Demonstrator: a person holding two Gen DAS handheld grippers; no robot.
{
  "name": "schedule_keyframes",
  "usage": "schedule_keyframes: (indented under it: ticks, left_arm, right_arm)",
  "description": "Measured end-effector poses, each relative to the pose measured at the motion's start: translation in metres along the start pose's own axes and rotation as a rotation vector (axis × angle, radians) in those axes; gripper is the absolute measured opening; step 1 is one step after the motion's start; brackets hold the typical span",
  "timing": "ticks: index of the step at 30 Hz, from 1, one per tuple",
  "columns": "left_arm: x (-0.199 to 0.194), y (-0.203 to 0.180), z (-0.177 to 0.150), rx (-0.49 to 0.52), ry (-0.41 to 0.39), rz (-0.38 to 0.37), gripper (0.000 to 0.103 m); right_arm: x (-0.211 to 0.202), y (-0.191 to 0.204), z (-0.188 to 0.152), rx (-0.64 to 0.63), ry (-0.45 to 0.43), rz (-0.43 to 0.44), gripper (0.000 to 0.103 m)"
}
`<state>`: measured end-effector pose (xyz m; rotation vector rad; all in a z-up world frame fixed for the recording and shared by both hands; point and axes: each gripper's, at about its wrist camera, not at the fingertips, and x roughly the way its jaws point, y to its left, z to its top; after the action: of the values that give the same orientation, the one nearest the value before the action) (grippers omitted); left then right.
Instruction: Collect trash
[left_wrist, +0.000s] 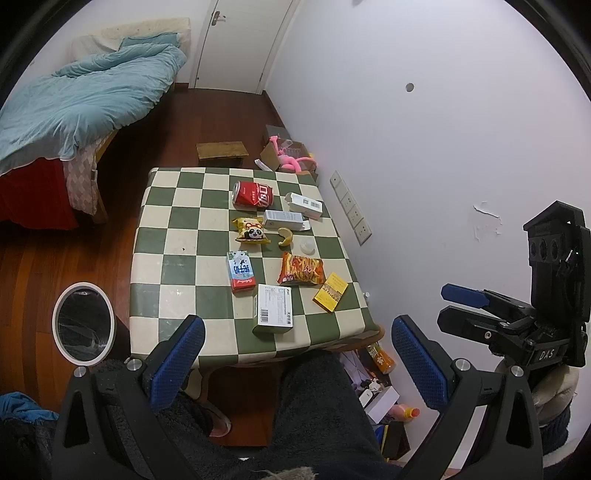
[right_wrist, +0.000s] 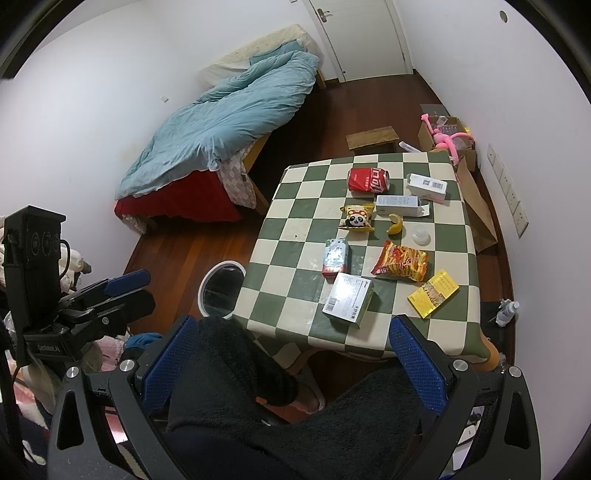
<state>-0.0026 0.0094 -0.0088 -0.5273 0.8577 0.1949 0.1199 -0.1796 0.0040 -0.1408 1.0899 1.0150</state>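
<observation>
Trash lies scattered on a green-and-cream checkered table (left_wrist: 173, 236) (right_wrist: 295, 236): a red can (left_wrist: 253, 194) (right_wrist: 369, 180) on its side, a panda snack bag (left_wrist: 251, 230), a milk carton (left_wrist: 241, 271), an orange chip bag (left_wrist: 301, 268) (right_wrist: 400, 263), a yellow box (left_wrist: 330, 297), a barcoded white box (left_wrist: 274, 308) (right_wrist: 347, 299), two more white boxes and a yellow peel (left_wrist: 285, 236). A white-rimmed bin (left_wrist: 83, 326) (right_wrist: 221, 291) stands on the floor left of the table. My left gripper (left_wrist: 297, 347) and right gripper (right_wrist: 295, 350) hang open and empty before the near table edge.
A person's legs in dark fleece (left_wrist: 317, 413) fill the foreground under both grippers. A bed with a blue duvet (left_wrist: 85, 96) is at the far left. A wooden stool (left_wrist: 220, 151) and a cardboard box with a pink toy (left_wrist: 291, 157) sit behind the table. Bottles (left_wrist: 382, 358) lie by the right wall.
</observation>
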Motion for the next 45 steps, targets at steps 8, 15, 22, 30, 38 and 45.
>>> schedule_keyframes:
  ticks: [8,15,22,30,38,45]
  left_arm:
    - [0.003,-0.003,0.000,0.000,0.010,-0.001,0.103]
    - [0.017,0.000,0.005,-0.004,0.015,0.047,0.103]
    - [0.115,0.019,0.019,0.019,0.045,0.382,0.103]
    - [0.237,0.037,0.009,-0.037,0.279,0.400,0.103]
    - [0.307,0.019,-0.010,-0.032,0.436,0.395,0.103]
    - [0.331,0.009,-0.019,-0.008,0.483,0.389,0.103]
  right_arm:
    - [0.002,0.003,-0.001,0.001,0.004,0.007,0.103]
    - [0.011,-0.004,-0.005,0.034,-0.001,0.001,0.103]
    - [0.073,-0.081,-0.006,0.263,-0.012,-0.181,0.103]
    - [0.197,-0.209,-0.010,0.517,0.102,-0.358,0.097]
    - [0.280,-0.251,-0.016,0.564,0.179,-0.426,0.091]
    - [0.294,-0.244,-0.016,0.413,0.234,-0.500,0.069]
